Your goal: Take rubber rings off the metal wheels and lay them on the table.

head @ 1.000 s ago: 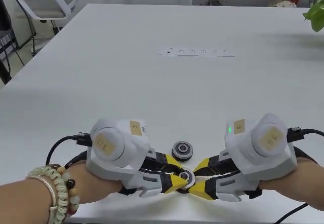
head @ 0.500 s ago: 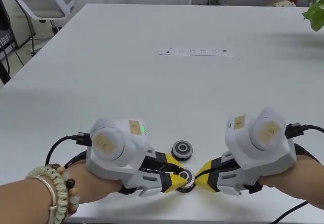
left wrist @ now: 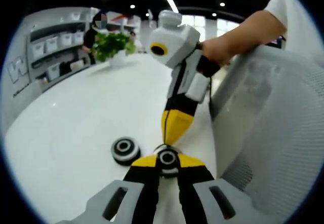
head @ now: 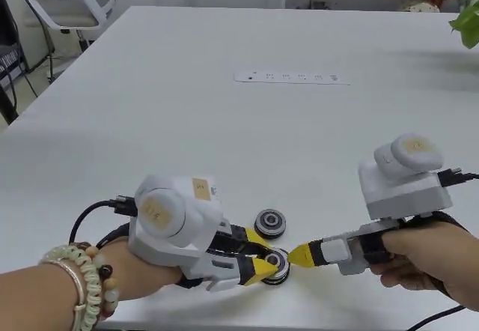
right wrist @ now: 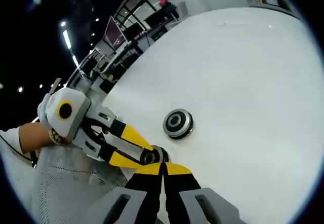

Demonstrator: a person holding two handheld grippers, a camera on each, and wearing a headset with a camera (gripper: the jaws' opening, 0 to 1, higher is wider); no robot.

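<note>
Yellow-tipped left gripper (head: 269,263) (left wrist: 167,159): jaws narrowly parted, clamped on a small metal wheel (head: 276,259) (left wrist: 167,157) (right wrist: 151,156) at the near edge of the white table (head: 224,121).
Right gripper (head: 293,254) (right wrist: 162,166) (left wrist: 174,127): jaws pressed together, tips touching that wheel's rim.
Second wheel (head: 269,222) (left wrist: 125,149) (right wrist: 177,122): lying flat just beyond it.

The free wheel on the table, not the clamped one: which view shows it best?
The right gripper view: the free wheel lies unobstructed, its whole round face clear. The left gripper view shows it low and slanted, left of the clamped wheel. The head view shows it small, beyond the clamped wheel.
</note>
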